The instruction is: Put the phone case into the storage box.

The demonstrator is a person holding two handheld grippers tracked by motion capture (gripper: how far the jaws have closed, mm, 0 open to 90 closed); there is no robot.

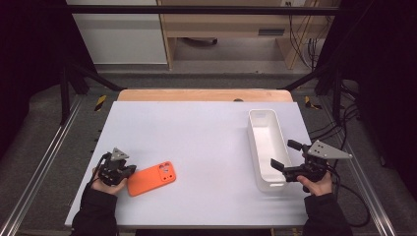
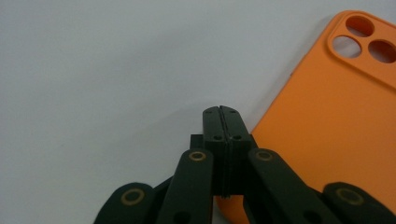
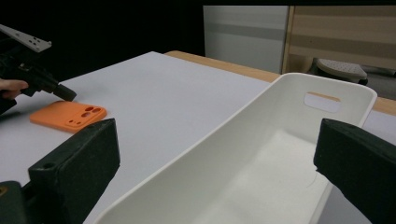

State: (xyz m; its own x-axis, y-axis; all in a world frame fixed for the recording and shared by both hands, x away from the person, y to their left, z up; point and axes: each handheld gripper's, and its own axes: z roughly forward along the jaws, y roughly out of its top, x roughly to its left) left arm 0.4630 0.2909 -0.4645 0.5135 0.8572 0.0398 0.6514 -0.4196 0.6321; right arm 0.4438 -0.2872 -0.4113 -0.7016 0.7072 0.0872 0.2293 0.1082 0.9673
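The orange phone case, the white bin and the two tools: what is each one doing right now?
Orange phone case: lying flat on the table, camera holes up, not held.
White bin: upright, empty.
Left tool: shut, nothing between its jaws, tips beside the edge of the case.
Right tool: open wide, jaws on either side of the bin's near end, not squeezing it.

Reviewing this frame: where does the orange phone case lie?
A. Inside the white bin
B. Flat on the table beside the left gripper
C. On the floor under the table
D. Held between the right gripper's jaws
B: the phone case lies flat on the table, just beside the shut left gripper, far from the white bin.
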